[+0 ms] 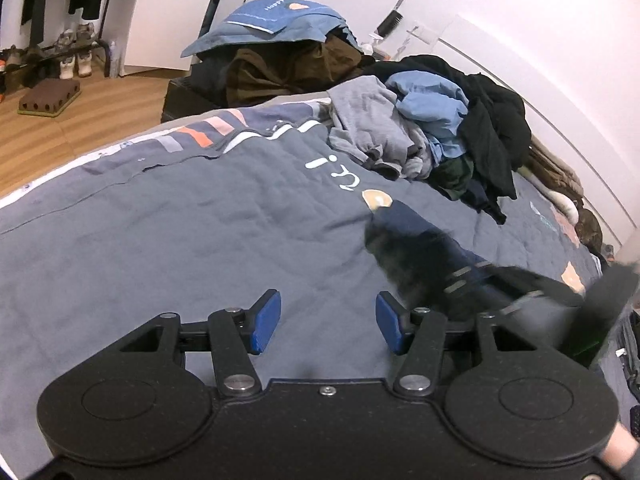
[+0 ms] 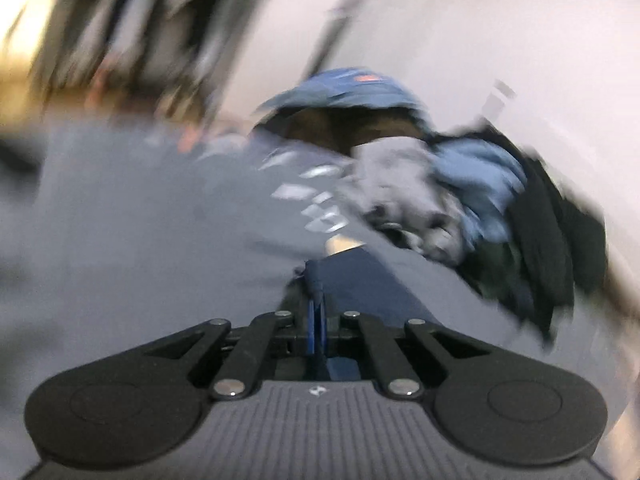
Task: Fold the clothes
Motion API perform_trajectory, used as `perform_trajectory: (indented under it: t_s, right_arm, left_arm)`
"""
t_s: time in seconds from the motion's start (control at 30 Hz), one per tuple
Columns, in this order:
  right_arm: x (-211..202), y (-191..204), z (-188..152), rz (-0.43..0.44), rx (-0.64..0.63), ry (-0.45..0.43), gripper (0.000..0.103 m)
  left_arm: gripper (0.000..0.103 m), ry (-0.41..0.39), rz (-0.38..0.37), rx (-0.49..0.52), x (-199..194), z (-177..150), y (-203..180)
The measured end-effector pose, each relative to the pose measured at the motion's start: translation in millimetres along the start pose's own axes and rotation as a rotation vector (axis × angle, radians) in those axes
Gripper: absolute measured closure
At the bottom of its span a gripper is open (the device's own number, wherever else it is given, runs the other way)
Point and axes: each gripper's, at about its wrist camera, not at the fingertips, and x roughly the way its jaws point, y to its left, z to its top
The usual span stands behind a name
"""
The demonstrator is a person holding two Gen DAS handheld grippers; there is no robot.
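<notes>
Pinching a dark navy cloth garment (image 2: 352, 280) in the right gripper (image 2: 316, 316), blue pads clamped tight on a bunched edge, whole view smeared with motion. Left gripper (image 1: 328, 320) hovering wide open, blue-padded fingers (image 1: 266, 322) holding nothing above the grey quilted bedspread (image 1: 160, 240). Navy piece trailing near right on the bed, short of the far-right heap of crumpled grey, light blue and black clothes (image 1: 432, 136). Probably mid-carry to the flat patch; next up, likely grabbing a second edge with the left and spreading flat.
</notes>
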Motion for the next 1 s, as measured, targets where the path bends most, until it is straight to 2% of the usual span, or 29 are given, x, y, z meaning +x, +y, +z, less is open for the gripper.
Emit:
perform_trajectory:
  t_s: [0.07, 0.17, 0.2, 0.27, 0.33, 0.37, 0.47, 0.53, 0.63, 0.73, 0.77, 0.8, 0.93, 1.0]
  right_arm:
    - [-12, -21, 2, -0.008, 0.165, -0.037, 0.1]
    - [-53, -81, -15, -0.024, 0.593, -0.146, 0.1]
    - [-68, -100, -29, -0.041, 0.737, -0.184, 0.1]
    - [-94, -126, -62, -0.096, 0.946, -0.239, 0.1]
    - [-114, -139, -99, -0.172, 1.094, -0.241, 0.1]
    - [-120, -142, -115, -0.204, 1.128, -0.213, 0.1]
    - [-129, -139, -149, -0.263, 1.135, -0.088, 0.097]
    - [-135, -134, -162, -0.263, 1.122, -0.024, 0.096]
    - [-139, -129, -168, -0.243, 1.083, 0.022, 0.094]
    - [-139, -137, -161, -0.235, 1.041, 0.027, 0.079]
    - [-137, -142, -155, -0.239, 1.015, 0.026, 0.067]
    - [-135, -147, -149, -0.247, 0.981, 0.027, 0.063]
    - [-124, -168, -122, -0.278, 0.844, 0.03, 0.062]
    - [-119, -179, -109, -0.292, 0.775, 0.032, 0.058]
  left_arm:
    - [0.05, 0.0, -0.006, -0.001, 0, 0, -1]
    - [0.05, 0.007, -0.018, 0.013, 0, -3, -6]
    - [0.05, 0.009, -0.022, 0.018, 1, -4, -9]
    - [0.05, 0.016, -0.033, 0.029, 1, -6, -14]
    - [0.049, 0.028, -0.05, 0.052, 2, -9, -21]
    - [0.048, 0.036, -0.061, 0.073, 3, -12, -26]
    - [0.048, 0.056, -0.091, 0.14, 5, -20, -40]
    - [0.047, 0.064, -0.104, 0.171, 5, -24, -47]
    - [0.047, 0.075, -0.124, 0.216, 6, -31, -57]
    - [0.047, 0.086, -0.141, 0.263, 7, -38, -67]
    - [0.047, 0.087, -0.143, 0.283, 7, -40, -70]
    - [0.047, 0.088, -0.149, 0.303, 7, -43, -72]
    - [0.047, 0.077, -0.176, 0.392, 8, -53, -84]
    - [0.047, 0.061, -0.194, 0.441, 9, -60, -91]
